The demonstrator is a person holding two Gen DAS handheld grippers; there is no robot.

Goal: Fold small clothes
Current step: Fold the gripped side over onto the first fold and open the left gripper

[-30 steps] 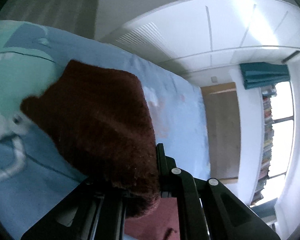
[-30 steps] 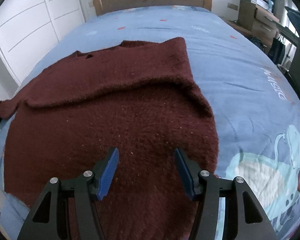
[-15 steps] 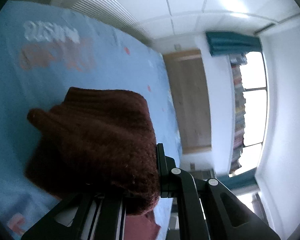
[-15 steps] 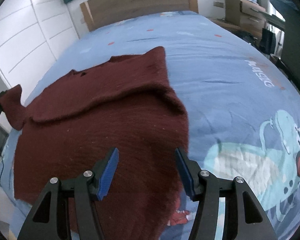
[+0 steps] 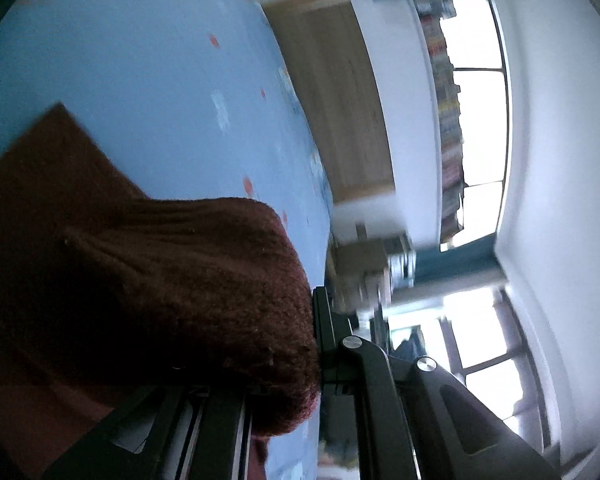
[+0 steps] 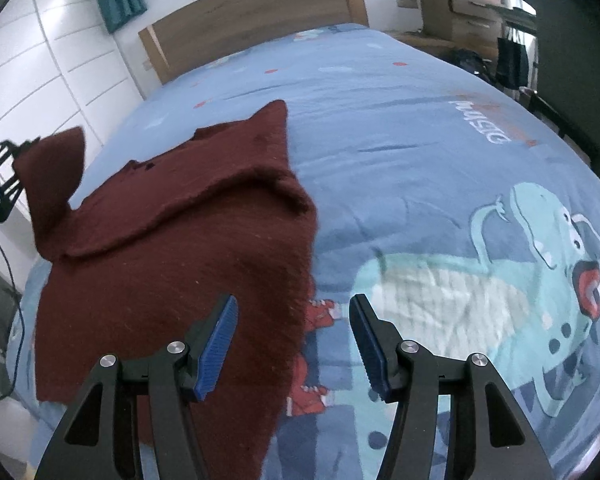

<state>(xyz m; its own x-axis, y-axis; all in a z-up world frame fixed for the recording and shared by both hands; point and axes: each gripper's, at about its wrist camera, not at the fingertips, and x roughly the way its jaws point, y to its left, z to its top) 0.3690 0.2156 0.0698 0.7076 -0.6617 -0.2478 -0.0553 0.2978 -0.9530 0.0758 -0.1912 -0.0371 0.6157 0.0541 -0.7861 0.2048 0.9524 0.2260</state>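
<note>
Lifted higher than a second ago, the fuzzy maroon knit sweater's (image 6: 172,248) left sleeve hangs clamped in the left claw (image 5: 296,364) at the bed's (image 6: 400,128) left edge. Only the right view shows the body spread flat on the dinosaur-print cover, right claw (image 6: 292,340) apart, empty
</note>
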